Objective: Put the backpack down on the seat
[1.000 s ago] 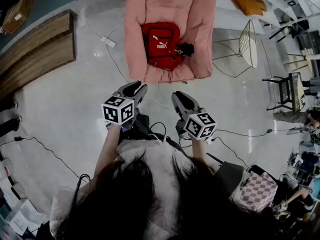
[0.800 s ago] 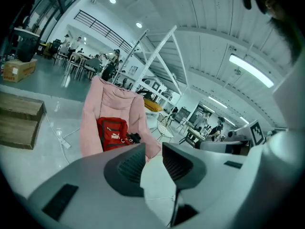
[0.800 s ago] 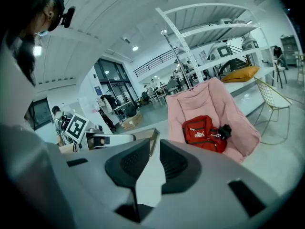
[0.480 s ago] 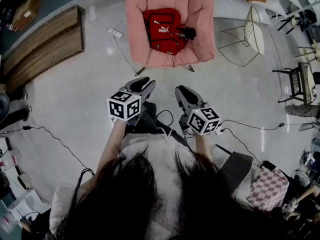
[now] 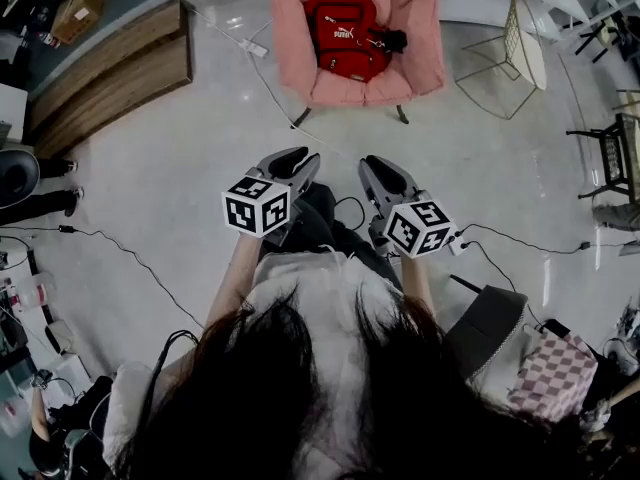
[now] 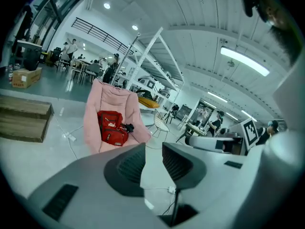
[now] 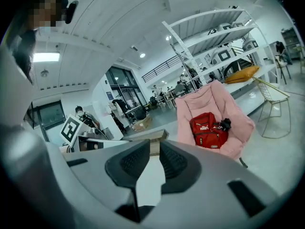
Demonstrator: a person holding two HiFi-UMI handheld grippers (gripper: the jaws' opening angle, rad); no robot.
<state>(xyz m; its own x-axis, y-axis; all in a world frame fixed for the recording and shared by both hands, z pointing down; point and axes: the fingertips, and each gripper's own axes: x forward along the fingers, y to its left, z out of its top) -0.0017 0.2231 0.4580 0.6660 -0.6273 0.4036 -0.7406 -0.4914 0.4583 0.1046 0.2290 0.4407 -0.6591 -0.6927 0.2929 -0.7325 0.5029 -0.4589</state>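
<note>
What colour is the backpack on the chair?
The backpack is red. It shows best in the right gripper view.

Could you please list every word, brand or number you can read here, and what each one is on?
"PUMA": white logo on the red backpack, small but legible.
Marker cubes: square patterns only, no words.
Cardboard box: any print too small to read.

White wire chair (image 5: 527, 46), low wooden platform (image 5: 112, 86), black cable (image 5: 128, 256) on pale floor (image 5: 160, 183), checkered bag (image 5: 552, 376), cardboard box (image 5: 82, 6)
</note>
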